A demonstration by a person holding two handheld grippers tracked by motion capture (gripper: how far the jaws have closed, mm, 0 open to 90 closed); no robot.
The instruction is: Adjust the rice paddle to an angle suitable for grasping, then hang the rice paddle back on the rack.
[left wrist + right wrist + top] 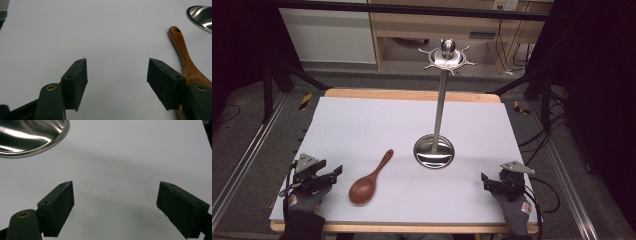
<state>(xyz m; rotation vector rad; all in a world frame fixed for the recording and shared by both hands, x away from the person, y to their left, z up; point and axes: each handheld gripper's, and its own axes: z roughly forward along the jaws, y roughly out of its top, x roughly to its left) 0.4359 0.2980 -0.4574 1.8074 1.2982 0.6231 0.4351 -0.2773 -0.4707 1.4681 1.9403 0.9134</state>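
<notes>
While both grippers' jaws gape empty, wooden spoon (369,179) lies beside left gripper (336,172), near steel stand (435,150).

Red-brown wooden spoon (368,181) — silver stand (437,150) — plain white table cover (362,125).

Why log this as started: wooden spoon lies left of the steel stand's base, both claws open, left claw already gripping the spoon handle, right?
Not gripping. The left claw is open on bare sheet; the wooden spoon lies untouched beside it, per the left gripper view. Spoon left of the stand's base and right claw open: correct.
</notes>
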